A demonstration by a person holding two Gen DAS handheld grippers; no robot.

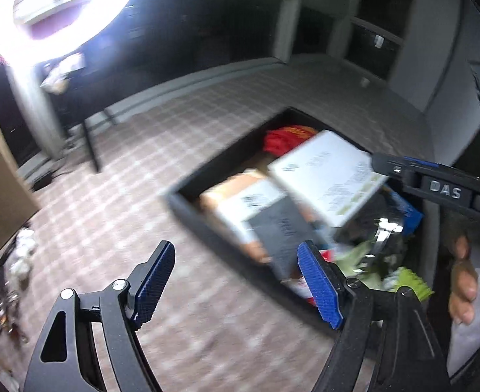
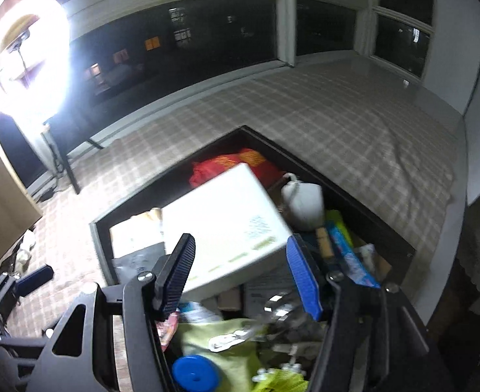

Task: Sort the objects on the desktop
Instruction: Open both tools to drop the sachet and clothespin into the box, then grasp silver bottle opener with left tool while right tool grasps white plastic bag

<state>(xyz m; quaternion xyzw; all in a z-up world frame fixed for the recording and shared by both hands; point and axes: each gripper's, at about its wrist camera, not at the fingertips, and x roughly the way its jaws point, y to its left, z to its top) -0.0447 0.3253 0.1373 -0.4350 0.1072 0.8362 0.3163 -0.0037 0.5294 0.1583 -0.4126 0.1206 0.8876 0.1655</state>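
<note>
A dark storage box (image 1: pixel 187 209) (image 2: pixel 100 238) sits on a checked cloth, filled with mixed items. A white carton (image 1: pixel 328 176) (image 2: pixel 226 225) lies tilted on top of them. My right gripper (image 2: pixel 240 277) is open just in front of the carton, its fingers either side of the near edge, not closed on it. It also shows in the left wrist view (image 1: pixel 413 170) beside the carton. My left gripper (image 1: pixel 236 284) is open and empty over the box's near left wall, above a dark grey book (image 1: pixel 282 232).
Inside the box are a red bag (image 2: pixel 213 166), a white jug (image 2: pixel 305 202), a blue lid (image 2: pixel 194 374), green cloth (image 2: pixel 213 336) and a brown parcel (image 1: pixel 233 189). A bright ring lamp (image 2: pixel 34 58) stands far left. The checked cloth (image 2: pixel 338 124) spreads beyond the box.
</note>
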